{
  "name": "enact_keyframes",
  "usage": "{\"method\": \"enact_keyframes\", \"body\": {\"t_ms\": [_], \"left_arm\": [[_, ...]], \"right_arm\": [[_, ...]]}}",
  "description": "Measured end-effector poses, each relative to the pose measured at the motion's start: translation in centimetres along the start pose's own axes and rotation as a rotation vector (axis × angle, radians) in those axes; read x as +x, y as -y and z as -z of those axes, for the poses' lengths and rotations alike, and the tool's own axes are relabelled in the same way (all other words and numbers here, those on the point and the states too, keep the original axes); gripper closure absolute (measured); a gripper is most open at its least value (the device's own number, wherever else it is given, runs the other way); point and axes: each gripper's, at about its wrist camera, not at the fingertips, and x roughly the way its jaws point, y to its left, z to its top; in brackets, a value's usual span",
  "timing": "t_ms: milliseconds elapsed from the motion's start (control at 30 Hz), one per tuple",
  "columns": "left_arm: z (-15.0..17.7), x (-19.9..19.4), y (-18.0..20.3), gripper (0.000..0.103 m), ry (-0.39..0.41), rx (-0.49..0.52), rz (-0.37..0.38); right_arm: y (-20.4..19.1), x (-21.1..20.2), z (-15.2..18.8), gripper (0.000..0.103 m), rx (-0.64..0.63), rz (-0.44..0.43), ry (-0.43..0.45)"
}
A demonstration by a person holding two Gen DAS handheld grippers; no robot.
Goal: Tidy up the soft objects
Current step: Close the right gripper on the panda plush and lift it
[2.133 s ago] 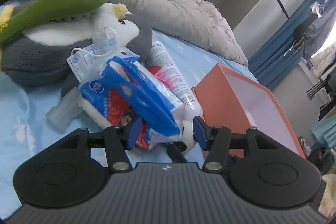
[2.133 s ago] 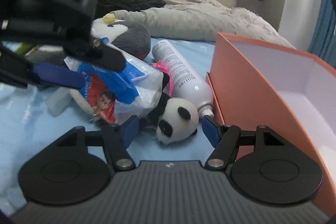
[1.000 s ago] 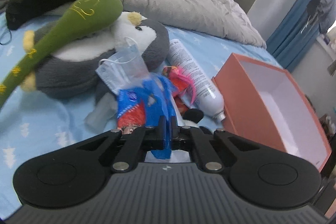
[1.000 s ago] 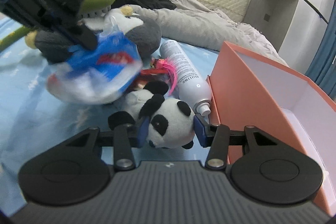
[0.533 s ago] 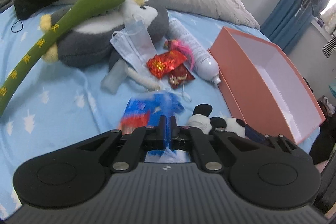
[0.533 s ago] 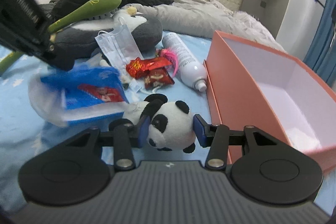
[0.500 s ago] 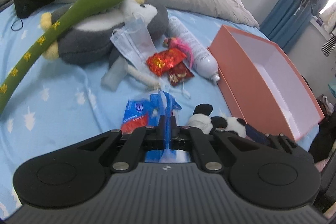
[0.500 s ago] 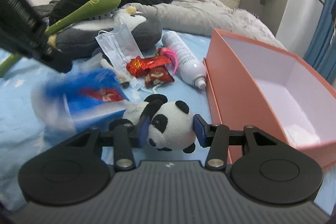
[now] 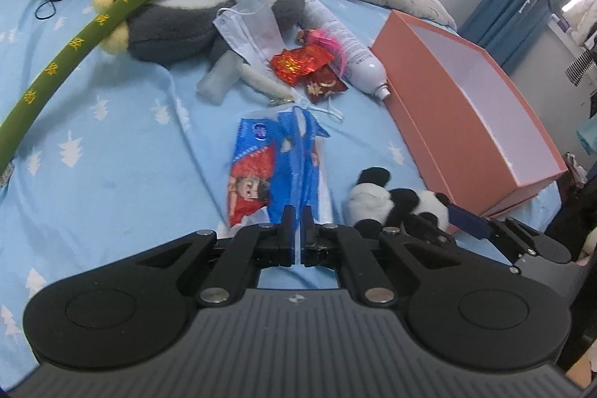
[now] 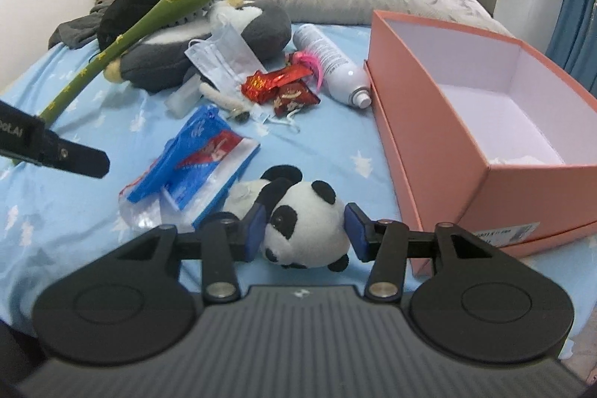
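Opening right tool around panda, beside box.

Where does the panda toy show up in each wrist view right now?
Left wrist: panda toy sits low and right of centre, just beyond the shut left gripper, beside the blue packet.
Right wrist: panda toy sits low centre, between the opening fingers of the right gripper.
Shared landmark: the pink box on its right.
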Motion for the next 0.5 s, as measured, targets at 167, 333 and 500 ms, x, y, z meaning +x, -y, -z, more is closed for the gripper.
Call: {"method": "enact_keyframes", "body": {"t_ms": [167,333,500], "left_arm": [[-0.1,0.3,-0.2,0.099,0.014,0.005,-0.013],[-0.8,1.3,0.3,0.069,0.023,0.028,-0.003],[-1.2,3.1,1.5,0.067,0.007,0.058,0.024]], "right_arm": [[0.5,0.2,0.3,0.041,-0.007,-0.032,-0.031],[0.7,0.3,0.2,0.041,-0.064,-0.023,-0.041],[0.5,0.0,0.0,0.038,-0.150,0.013,-0.033]]}}
